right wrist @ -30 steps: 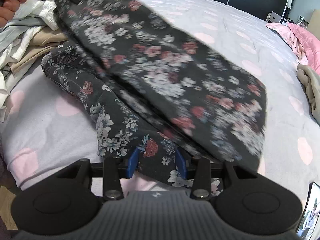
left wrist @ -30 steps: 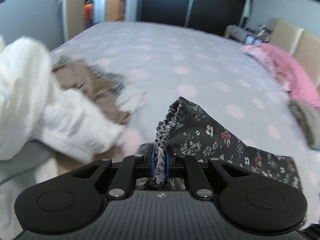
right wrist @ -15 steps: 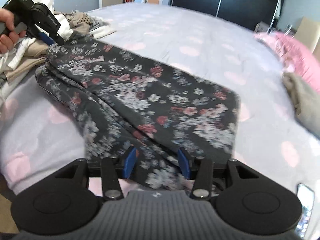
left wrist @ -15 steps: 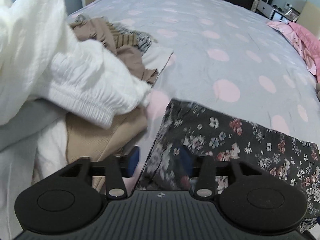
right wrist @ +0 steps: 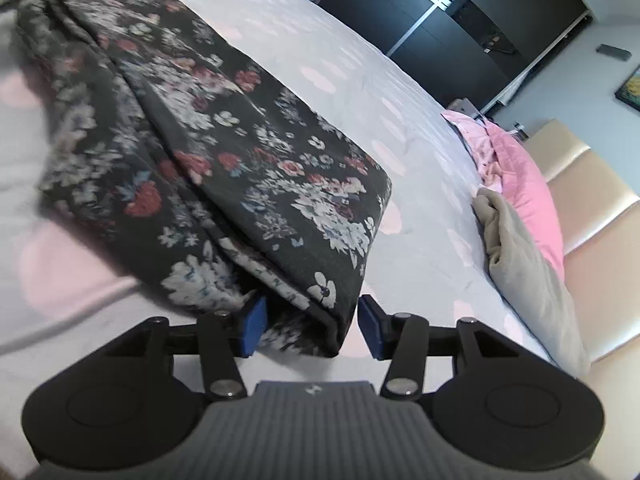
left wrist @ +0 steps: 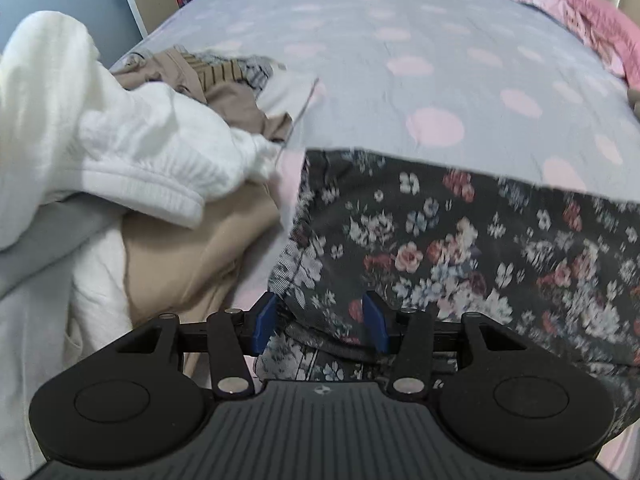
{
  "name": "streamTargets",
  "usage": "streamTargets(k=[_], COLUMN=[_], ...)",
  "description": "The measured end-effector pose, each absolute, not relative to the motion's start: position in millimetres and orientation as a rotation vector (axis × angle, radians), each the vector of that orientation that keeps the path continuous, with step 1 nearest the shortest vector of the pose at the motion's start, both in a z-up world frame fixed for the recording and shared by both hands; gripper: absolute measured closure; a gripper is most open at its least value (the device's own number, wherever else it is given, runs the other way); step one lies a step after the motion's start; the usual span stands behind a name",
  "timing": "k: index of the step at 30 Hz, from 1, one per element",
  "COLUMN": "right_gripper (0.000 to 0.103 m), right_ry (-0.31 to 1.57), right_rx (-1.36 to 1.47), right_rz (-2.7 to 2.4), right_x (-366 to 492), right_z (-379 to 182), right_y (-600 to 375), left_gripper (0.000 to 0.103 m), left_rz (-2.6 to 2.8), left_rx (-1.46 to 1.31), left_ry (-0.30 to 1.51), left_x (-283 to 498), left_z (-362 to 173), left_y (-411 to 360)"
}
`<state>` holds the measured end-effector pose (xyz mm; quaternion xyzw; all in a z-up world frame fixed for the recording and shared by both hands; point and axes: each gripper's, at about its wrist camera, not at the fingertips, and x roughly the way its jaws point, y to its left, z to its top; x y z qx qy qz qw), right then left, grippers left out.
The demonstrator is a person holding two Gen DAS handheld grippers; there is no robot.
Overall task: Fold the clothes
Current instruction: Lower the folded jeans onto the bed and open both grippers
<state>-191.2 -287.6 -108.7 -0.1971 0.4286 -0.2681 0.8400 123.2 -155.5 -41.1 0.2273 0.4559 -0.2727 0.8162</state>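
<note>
Grey bedding with pink dots (left wrist: 400,52) covers the big bed where we work. Our dark flowery garment (right wrist: 224,148) lies flat on it, near the front edge, with one layer folded over another. It makes a long strip. The strip runs from side to side, from our left gripper (left wrist: 320,318) across to our right gripper (right wrist: 306,326).

Both tongs stand apart. Neither one pinches the cloth. Our left tongs sit right at the left end of the strip, with the cloth edge between the blue pads. Our right tongs sit at the right end, and the folded corner pokes in between the blue pads (right wrist: 370,330) there. So each hand is just at its own end, and the long way of the cloth goes from one hand to the other.

We think another fold would bring one end over to the other end.

A messy pile of white and tan clothes (left wrist: 132,168) waits just left of the garment.
</note>
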Motion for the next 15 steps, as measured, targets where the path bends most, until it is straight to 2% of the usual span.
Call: streamTargets(k=[5, 6, 8, 14, 15], right_gripper=[0.049, 0.054, 0.058, 0.079, 0.08], right_ry=[0.863, 0.891, 0.954, 0.993, 0.999], right_rx=[-0.568, -0.593, -0.605, -0.651, -0.658], right_rz=[-0.601, -0.612, -0.615, -0.568, -0.561], right_x=[-184.7, -184.2, -183.8, -191.5, -191.8], right_z=[-116.1, -117.9, -121.9, -126.6, -127.3], right_y=[-281.9, -281.3, -285.1, -289.4, -289.6], left_gripper=[0.058, 0.058, 0.058, 0.056, 0.055], left_rz=[-0.576, -0.572, -0.561, -0.519, -0.514], left_rx=[0.512, 0.515, 0.518, 0.516, 0.531], left_ry=[1.002, 1.012, 1.033, 1.102, 1.094], left_x=[122.9, 123.6, 125.8, 134.4, 133.1], left_z=[-52.2, -54.5, -59.0, -71.8, -72.2], left_y=[-156.1, -155.8, -154.0, -145.5, -144.9])
